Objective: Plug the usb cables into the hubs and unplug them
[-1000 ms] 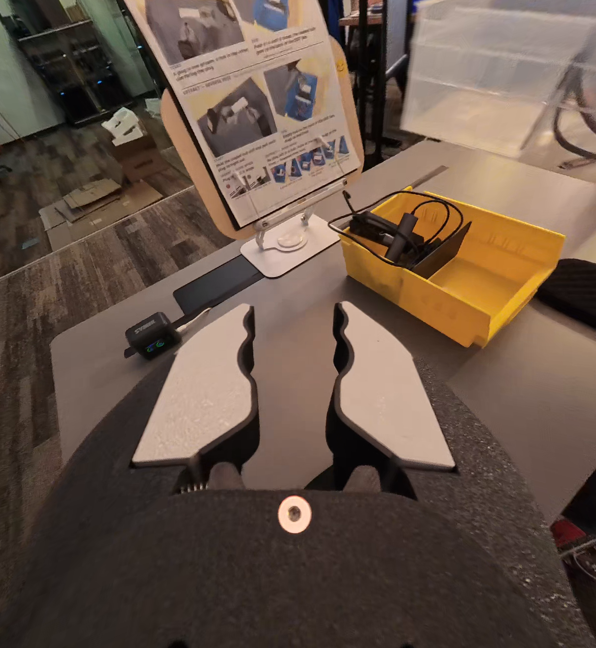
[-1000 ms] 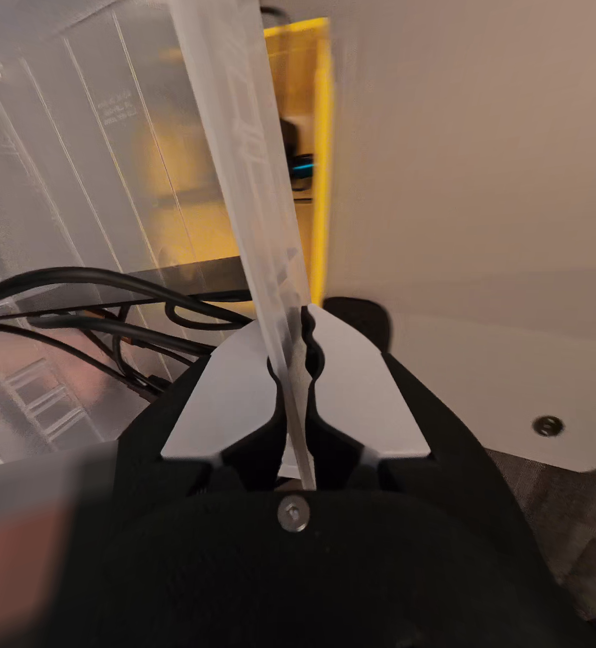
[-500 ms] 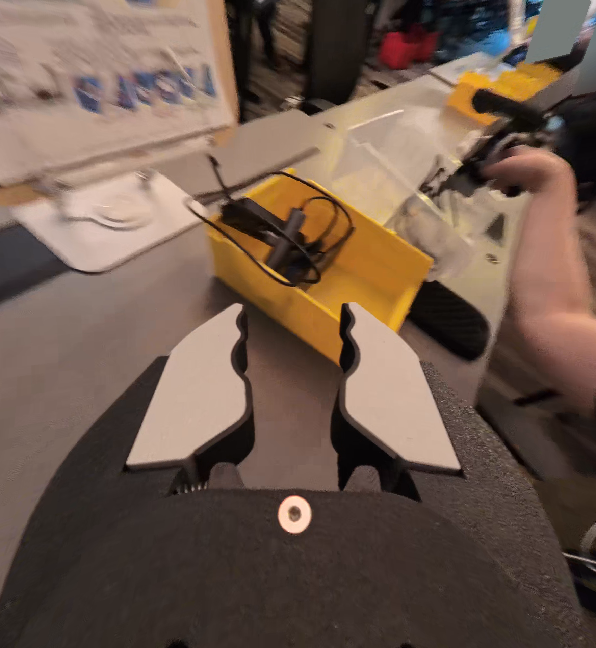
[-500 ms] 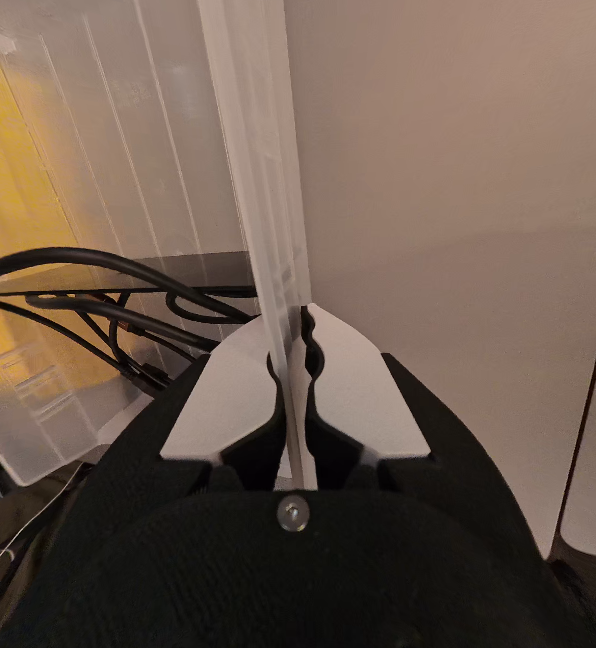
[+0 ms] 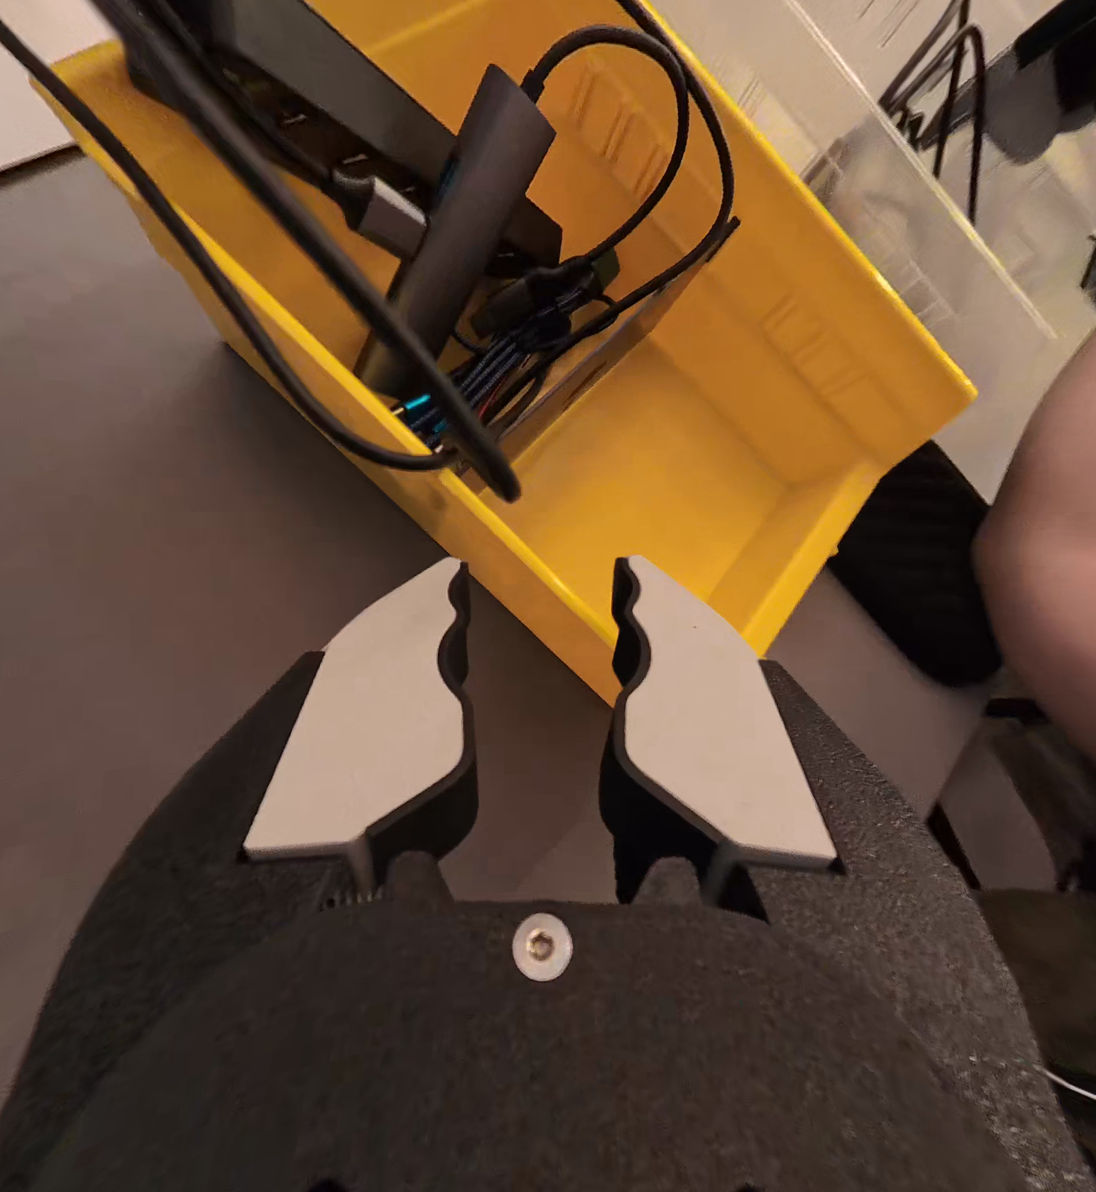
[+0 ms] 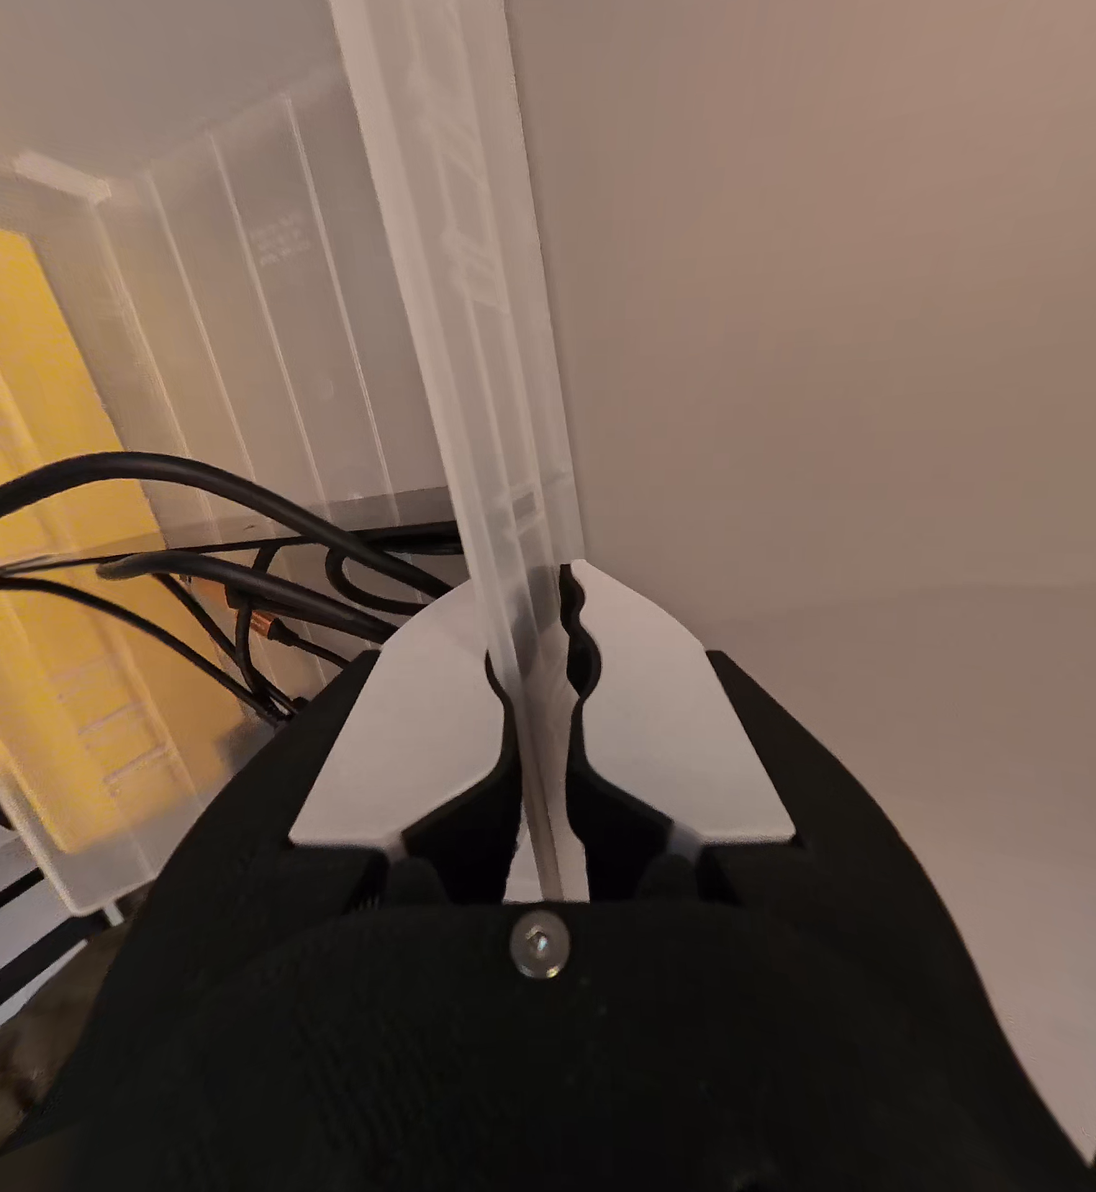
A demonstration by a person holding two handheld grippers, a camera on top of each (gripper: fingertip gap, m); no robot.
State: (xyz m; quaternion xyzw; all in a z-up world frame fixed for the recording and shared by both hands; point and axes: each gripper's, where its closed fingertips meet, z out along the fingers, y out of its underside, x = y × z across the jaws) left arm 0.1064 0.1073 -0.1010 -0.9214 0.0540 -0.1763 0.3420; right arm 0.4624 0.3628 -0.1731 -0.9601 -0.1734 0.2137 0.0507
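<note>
Yellow bin (image 5: 809, 322) edge at the left gripper (image 5: 538, 571), fingers wide, empty.
Hubs (image 5: 455, 219) and cables (image 5: 313, 322) fill its far half; right gripper (image 6: 526, 574) pinches clear bin (image 6: 468, 400) wall, bare table (image 6: 855, 387) right.

— The light is warm and rather dim. The yellow bin (image 5: 809, 361) is the brightest thing, and the worktop (image 5: 113, 516) stays dark.

— Is it sharp?

— Only near the tongs. The forearm (image 5: 1074, 567) at the right edge is blurred, the clear box (image 6: 313, 361) looks hazy, and straight lines bend at the edges.
</note>
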